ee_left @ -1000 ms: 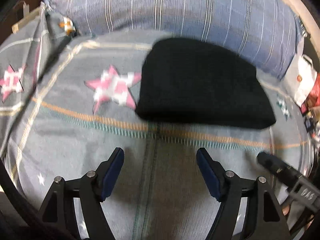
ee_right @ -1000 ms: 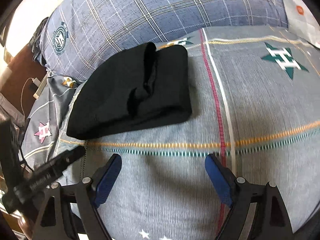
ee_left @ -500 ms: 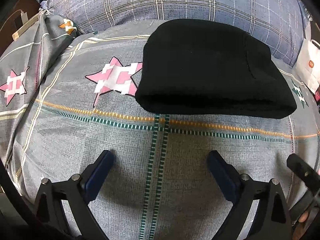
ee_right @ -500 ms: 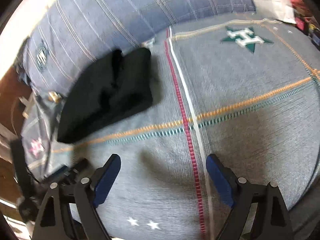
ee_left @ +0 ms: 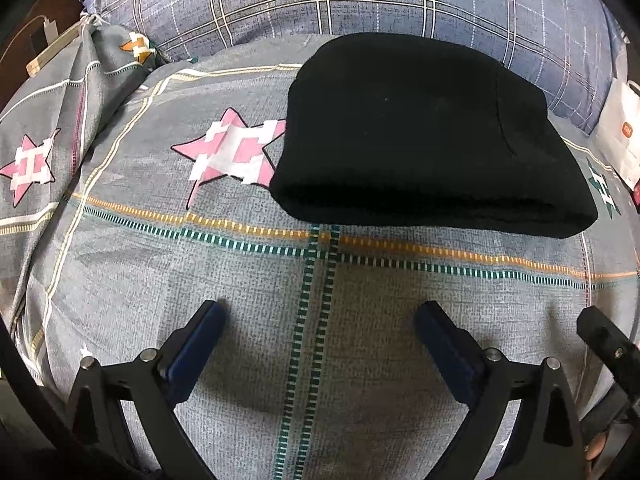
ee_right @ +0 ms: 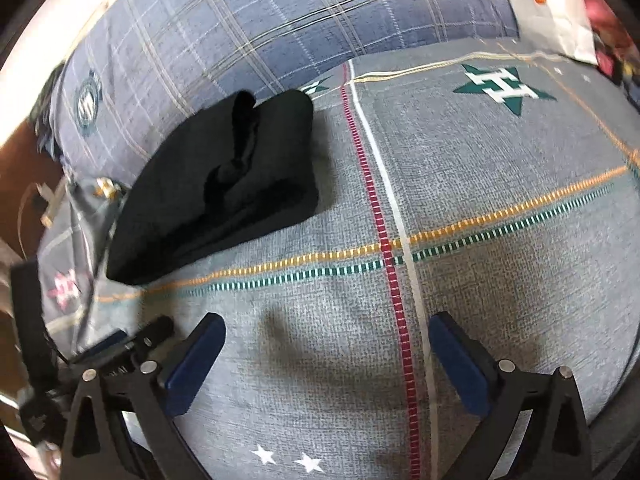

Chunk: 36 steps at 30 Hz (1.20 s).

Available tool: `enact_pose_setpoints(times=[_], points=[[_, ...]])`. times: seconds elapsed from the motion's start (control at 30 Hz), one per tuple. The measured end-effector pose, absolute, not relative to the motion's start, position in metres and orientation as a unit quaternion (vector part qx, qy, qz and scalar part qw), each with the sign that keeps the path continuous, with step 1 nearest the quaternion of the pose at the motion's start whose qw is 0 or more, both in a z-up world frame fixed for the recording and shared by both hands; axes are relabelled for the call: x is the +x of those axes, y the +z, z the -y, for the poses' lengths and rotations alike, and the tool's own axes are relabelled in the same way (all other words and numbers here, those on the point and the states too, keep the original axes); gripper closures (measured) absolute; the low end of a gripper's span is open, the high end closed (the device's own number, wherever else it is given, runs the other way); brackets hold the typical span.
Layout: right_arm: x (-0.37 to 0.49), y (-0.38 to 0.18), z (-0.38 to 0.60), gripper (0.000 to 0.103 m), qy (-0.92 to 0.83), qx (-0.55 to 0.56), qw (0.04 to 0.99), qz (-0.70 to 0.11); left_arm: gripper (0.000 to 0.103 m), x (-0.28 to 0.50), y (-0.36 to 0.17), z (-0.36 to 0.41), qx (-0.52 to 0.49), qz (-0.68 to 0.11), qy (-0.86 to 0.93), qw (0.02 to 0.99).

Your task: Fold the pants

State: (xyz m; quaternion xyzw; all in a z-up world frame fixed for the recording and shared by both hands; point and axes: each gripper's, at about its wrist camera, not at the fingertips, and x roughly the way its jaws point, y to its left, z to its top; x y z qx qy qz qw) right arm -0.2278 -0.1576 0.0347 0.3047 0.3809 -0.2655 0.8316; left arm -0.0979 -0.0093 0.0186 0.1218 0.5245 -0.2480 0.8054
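The black pants (ee_left: 424, 136) lie folded into a compact bundle on the grey star-patterned bedspread (ee_left: 240, 280), against the blue plaid pillow. In the right wrist view the pants (ee_right: 224, 184) sit at upper left, with a crease down the middle. My left gripper (ee_left: 320, 316) is open and empty, low over the bedspread, short of the pants' near edge. My right gripper (ee_right: 326, 328) is open and empty, over bare bedspread to the right of the pants.
A blue plaid pillow (ee_left: 360, 0) runs along the back. A white paper bag (ee_left: 620, 132) lies at the right edge; it also shows in the right wrist view (ee_right: 548, 4). The right gripper's body (ee_left: 608, 348) shows at the left view's lower right.
The left gripper opened wider and drew back slightly from the pants. The right gripper swung to the right, away from the pants, then steadied. The pants have not moved.
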Motion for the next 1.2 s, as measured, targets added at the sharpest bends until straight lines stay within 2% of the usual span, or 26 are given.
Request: enact_pose_setpoints(times=[0.1,0.2,0.43,0.63,1.2], points=[[-0.227,0.037,0.159,0.0,-0.253,0.308,0.829,-0.392,0.005,-0.097,0.018,0.01,0.132,-0.526,-0.252,0.802],[-0.233,0.052,0.156,0.001,-0.238,0.304,0.849,-0.36,0.005,-0.098,0.022,0.008,0.137,-0.519,-0.23,0.812],[-0.244,0.094,0.136,0.001,-0.256,0.219,0.896,-0.289,0.005,-0.12,0.072,-0.011,0.108,-0.417,-0.209,0.878],[-0.244,0.099,0.137,0.001,-0.249,0.228,0.902,-0.27,0.005,-0.13,0.085,-0.017,0.095,-0.379,-0.216,0.895],[-0.24,0.103,0.127,0.001,-0.239,0.202,0.913,-0.262,0.005,-0.133,0.095,-0.019,0.078,-0.372,-0.215,0.899]])
